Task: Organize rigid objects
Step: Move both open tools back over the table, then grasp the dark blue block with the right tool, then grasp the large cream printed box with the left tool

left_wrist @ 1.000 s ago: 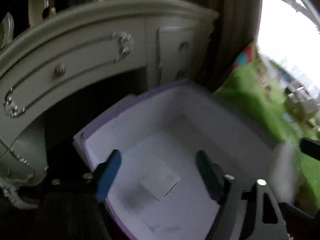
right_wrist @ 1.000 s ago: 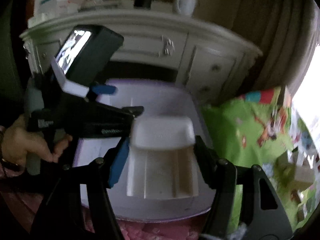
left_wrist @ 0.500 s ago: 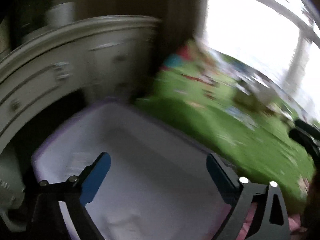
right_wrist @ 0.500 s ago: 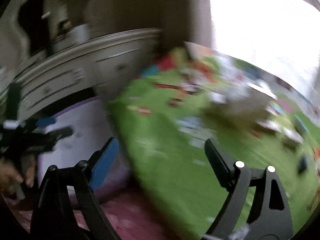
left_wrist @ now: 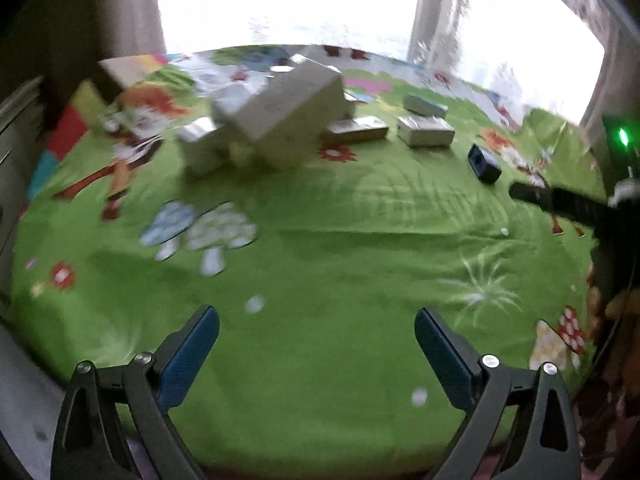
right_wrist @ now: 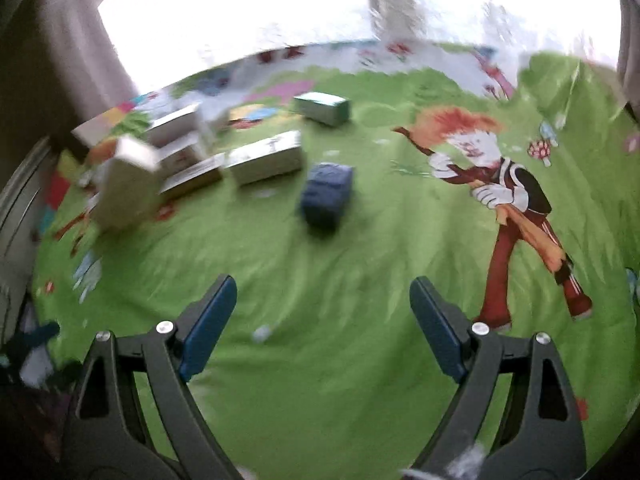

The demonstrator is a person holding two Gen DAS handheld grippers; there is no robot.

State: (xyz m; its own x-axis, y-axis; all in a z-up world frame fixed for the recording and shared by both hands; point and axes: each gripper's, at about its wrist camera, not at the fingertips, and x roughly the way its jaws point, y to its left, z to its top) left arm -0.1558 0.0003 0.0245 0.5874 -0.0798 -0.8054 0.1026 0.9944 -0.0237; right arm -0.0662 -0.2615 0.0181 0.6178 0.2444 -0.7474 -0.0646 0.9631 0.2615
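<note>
The left gripper (left_wrist: 316, 334) and the right gripper (right_wrist: 322, 304) are both hanging over a green cartoon blanket (left_wrist: 320, 264), their blue fingers wide apart with nothing between them. Farther off, a dark blue box (right_wrist: 327, 196) is lying by itself on the blanket, well ahead of the right gripper. Behind it, a blurry pile of white boxes (left_wrist: 280, 120) is sitting beside some flat grey boxes (left_wrist: 426, 130), and a bright window (left_wrist: 288, 0) is glowing at the very back.
</note>
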